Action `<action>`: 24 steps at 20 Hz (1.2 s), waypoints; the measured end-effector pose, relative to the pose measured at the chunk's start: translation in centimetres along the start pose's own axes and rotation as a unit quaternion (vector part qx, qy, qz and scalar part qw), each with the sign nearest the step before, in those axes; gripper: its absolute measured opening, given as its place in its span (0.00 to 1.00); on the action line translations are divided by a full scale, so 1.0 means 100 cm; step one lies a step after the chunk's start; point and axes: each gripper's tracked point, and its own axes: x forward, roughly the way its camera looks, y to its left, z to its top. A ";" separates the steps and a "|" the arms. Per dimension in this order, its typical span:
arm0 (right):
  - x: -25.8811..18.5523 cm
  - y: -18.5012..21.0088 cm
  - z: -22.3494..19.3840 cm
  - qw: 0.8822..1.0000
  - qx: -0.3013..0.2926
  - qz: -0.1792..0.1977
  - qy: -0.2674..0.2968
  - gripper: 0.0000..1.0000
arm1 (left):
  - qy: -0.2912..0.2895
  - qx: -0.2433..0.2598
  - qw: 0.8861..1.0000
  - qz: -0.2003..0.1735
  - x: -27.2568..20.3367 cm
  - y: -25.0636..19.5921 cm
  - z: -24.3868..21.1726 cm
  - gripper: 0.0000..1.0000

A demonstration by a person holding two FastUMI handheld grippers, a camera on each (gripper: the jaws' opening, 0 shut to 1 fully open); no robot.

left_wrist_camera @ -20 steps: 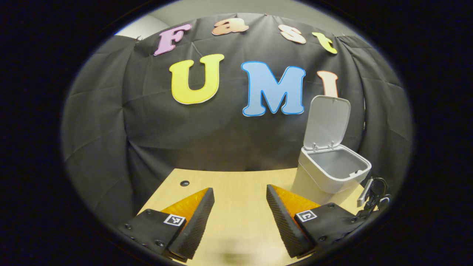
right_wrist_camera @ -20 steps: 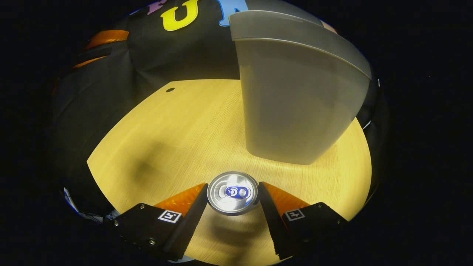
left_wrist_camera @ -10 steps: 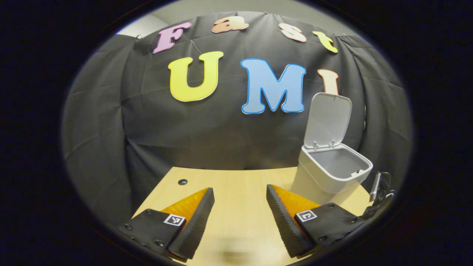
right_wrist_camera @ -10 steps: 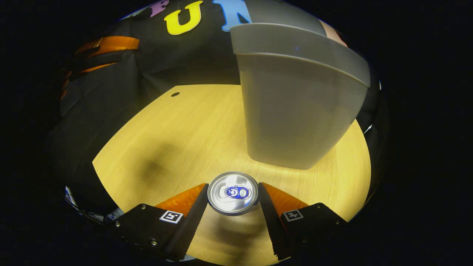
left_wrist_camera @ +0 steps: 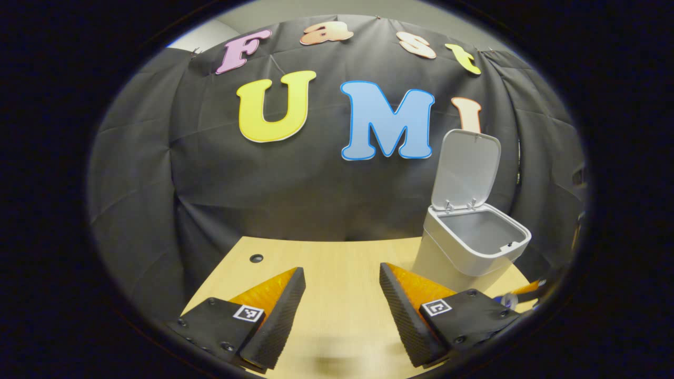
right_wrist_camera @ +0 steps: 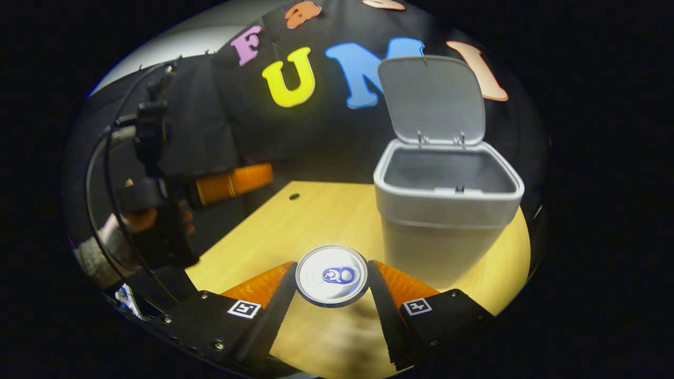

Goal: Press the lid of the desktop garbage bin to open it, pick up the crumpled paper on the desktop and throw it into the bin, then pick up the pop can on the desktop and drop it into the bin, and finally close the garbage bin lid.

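Observation:
In the right gripper view my right gripper (right_wrist_camera: pixel 331 276) is shut on the pop can (right_wrist_camera: pixel 331 275), whose silver top faces the camera; it hangs above the wooden desktop (right_wrist_camera: pixel 310 221). Just beyond it stands the pale grey bin (right_wrist_camera: pixel 445 210) with its lid (right_wrist_camera: pixel 432 100) standing upright and the inside showing. In the left gripper view my left gripper (left_wrist_camera: pixel 342 310) is open and empty over the desktop (left_wrist_camera: pixel 331 263). The bin (left_wrist_camera: pixel 471 245) with raised lid (left_wrist_camera: pixel 467 168) stands to its right.
The other gripper (right_wrist_camera: pixel 231 181), with a hand and cables, shows at the left of the right gripper view. A small round hole (left_wrist_camera: pixel 256 258) lies near the desktop's far left edge. The black cloth wall closes off the back.
My right gripper has risen with the can: the bin's rim and open inside now show from above. The left gripper has barely moved.

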 end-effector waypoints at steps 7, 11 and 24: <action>-0.027 -0.031 0.146 0.983 0.045 -0.019 -0.179 0.82 | 0.000 0.001 1.000 0.003 -0.001 0.003 -0.001 1.00; -0.027 -0.088 0.169 0.971 0.078 -0.071 -0.214 0.82 | 0.000 0.003 1.000 0.002 -0.002 0.003 -0.001 1.00; 0.026 -0.186 0.110 0.972 0.102 -0.193 -0.089 0.82 | 0.005 0.007 1.000 0.005 -0.005 0.007 -0.002 0.93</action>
